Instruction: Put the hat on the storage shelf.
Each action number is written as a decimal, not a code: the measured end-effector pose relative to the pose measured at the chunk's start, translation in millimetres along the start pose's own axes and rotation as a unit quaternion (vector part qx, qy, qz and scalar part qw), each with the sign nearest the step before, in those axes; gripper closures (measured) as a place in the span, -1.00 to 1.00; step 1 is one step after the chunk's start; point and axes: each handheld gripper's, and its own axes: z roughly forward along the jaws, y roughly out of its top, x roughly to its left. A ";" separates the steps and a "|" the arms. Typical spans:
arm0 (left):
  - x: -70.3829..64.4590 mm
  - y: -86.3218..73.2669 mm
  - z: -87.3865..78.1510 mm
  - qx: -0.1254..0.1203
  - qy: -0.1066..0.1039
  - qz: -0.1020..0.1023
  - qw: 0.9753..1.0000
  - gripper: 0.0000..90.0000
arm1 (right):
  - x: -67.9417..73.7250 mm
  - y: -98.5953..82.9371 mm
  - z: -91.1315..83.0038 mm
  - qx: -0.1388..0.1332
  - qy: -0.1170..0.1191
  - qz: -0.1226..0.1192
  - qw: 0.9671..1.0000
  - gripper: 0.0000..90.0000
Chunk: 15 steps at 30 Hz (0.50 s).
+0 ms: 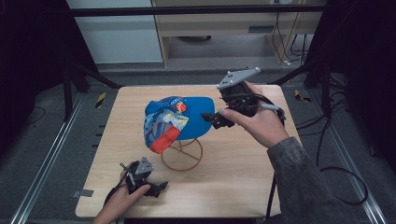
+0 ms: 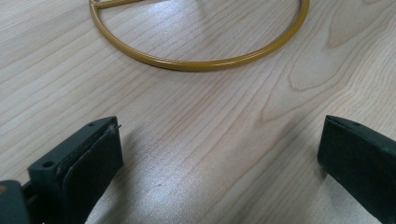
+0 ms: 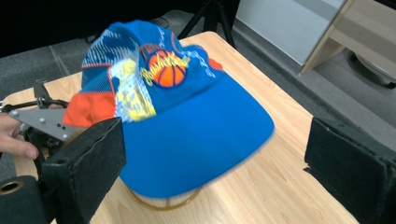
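A blue cap (image 1: 180,116) with a basketball print and an orange strap sits on a gold wire stand (image 1: 182,156) at the middle of the wooden table (image 1: 233,172). My right gripper (image 1: 212,119) hovers open just right of the cap's brim. In the right gripper view the brim (image 3: 187,140) lies ahead between the spread jaws of that gripper (image 3: 215,135), not touching either one. My left gripper (image 1: 159,189) rests low near the front left edge, open and empty. Its view shows the gripper (image 2: 222,135) wide apart over bare wood, the stand's ring base (image 2: 201,63) just ahead.
The left gripper's grey plate (image 3: 44,122) and a hand show beyond the cap. Metal rails (image 1: 44,163) run along the floor on both sides of the table. Cables (image 1: 336,177) lie on the floor at the right. A wooden cabinet (image 1: 219,23) stands at the back.
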 end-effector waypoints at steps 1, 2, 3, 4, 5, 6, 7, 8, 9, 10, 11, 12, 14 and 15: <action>0.1 0.0 0.0 0.000 -0.001 0.000 1.000 -1.00 | -1.4 -2.8 -2.2 0.000 -0.002 0.004 1.000 -0.88; 0.0 0.0 0.0 0.000 0.000 -0.001 1.000 -1.00 | -3.0 -5.4 -4.1 0.000 -0.003 0.007 1.000 -0.88; -0.1 0.0 0.0 0.000 0.000 -0.001 1.000 -1.00 | -4.4 -8.0 -5.8 0.000 -0.005 0.008 1.000 -0.88; -0.1 0.0 0.0 0.000 0.000 -0.001 1.000 -1.00 | -5.7 -10.4 -7.7 0.000 -0.005 0.010 1.000 -0.88; -0.1 -0.1 0.2 -0.002 0.000 -0.001 1.000 -1.00 | -5.7 -10.4 -7.7 0.000 -0.005 0.010 1.000 -0.88; -0.2 -0.1 0.3 -0.002 0.001 -0.001 1.000 -1.00 | -8.5 -15.4 -11.1 -0.003 -0.008 0.015 1.000 -0.88; -0.2 -0.1 0.3 -0.002 0.000 -0.001 1.000 -1.00 | -9.9 -17.9 -12.7 -0.003 -0.010 0.017 1.000 -0.88; -0.2 -0.1 0.3 -0.002 0.000 -0.001 1.000 -1.00 | -9.9 -17.9 -12.7 -0.003 -0.010 0.017 1.000 -0.88; -0.2 -0.1 0.3 -0.002 0.001 -0.001 1.000 -1.00 | -12.7 -23.0 -15.6 -0.003 -0.015 0.021 1.000 -0.88; -0.2 -0.1 0.3 -0.002 0.000 -0.001 1.000 -1.00 | -14.1 -25.3 -17.1 -0.003 -0.017 0.024 1.000 -0.88; -0.2 -0.1 0.3 -0.002 0.001 -0.001 1.000 -1.00 | -15.4 -27.7 -18.3 -0.004 -0.018 0.026 0.999 -0.88; -0.2 -0.1 0.3 -0.002 0.000 -0.001 1.000 -1.00 | -16.9 -30.1 -19.6 -0.005 -0.020 0.028 0.999 -0.88; -0.4 -0.3 0.4 -0.003 0.001 -0.001 1.000 -1.00 | -20.0 -34.8 -21.9 -0.005 -0.024 0.032 0.999 -0.88; -0.3 -0.3 0.4 -0.003 0.000 -0.001 1.000 -1.00 | -21.4 -37.1 -23.2 -0.005 -0.028 0.034 0.999 -0.88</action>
